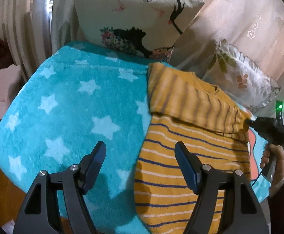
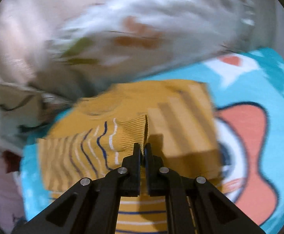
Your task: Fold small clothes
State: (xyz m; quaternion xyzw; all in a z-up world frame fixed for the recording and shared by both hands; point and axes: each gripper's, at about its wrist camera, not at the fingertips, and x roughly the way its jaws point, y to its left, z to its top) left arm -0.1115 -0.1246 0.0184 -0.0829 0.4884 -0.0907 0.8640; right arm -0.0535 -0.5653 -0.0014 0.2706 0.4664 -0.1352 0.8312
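We see a turquoise blanket (image 1: 67,105) with white stars. Behind the blanket a butterfly cushion (image 1: 130,19) leans upright, and to the right of the blanket lies a frilled floral pillow (image 1: 243,78) before pink curtains (image 1: 249,19).

Both grippers (image 1: 140,152) (image 2: 142,149) were matte black with silver pivot screws; the left one's fingers (image 1: 186,167) wore blue pads.

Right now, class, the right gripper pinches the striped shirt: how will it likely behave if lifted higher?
Probably floppy: the shirt puckers into ridges at the right gripper. It likely drapes, since its upper part is folded over the body. It may cling to the fleecy blanket rather than slide.
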